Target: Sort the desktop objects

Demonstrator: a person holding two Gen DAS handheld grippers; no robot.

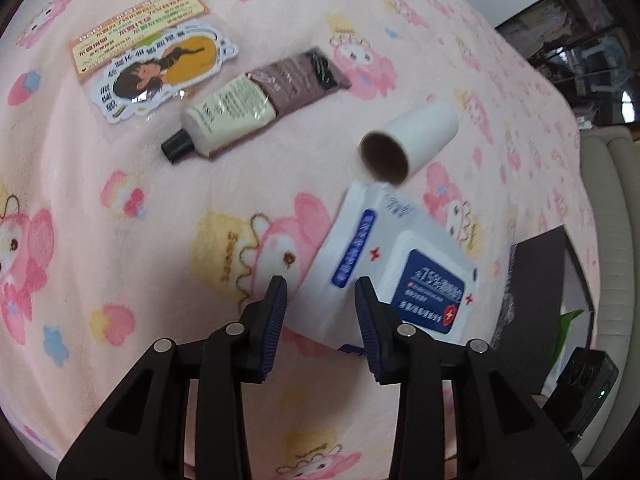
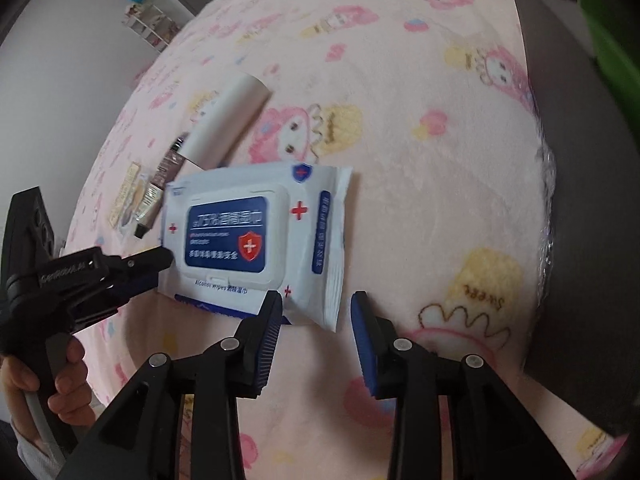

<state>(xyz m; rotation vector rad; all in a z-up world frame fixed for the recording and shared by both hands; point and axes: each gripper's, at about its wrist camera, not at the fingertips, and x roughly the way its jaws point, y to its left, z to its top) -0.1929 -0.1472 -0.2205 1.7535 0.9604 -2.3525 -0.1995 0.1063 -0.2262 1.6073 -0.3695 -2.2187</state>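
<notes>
A white and blue pack of alcohol wipes (image 1: 384, 264) lies on the pink cartoon blanket (image 1: 120, 240); it also shows in the right wrist view (image 2: 256, 236). My left gripper (image 1: 320, 292) is open and empty just in front of the pack's near edge. My right gripper (image 2: 316, 304) is open and empty at the pack's near corner. Beyond the pack lie a white cylinder with a dark end (image 1: 412, 140), a cream and brown tube with a black cap (image 1: 256, 104) and a sticker sheet with a card (image 1: 156, 60).
A dark box (image 2: 580, 184) stands at the blanket's right edge, with something green (image 2: 608, 20) in it. The box also shows in the left wrist view (image 1: 536, 300), next to a small black device (image 1: 588, 380). The left gripper's body (image 2: 100, 276) and hand show in the right wrist view.
</notes>
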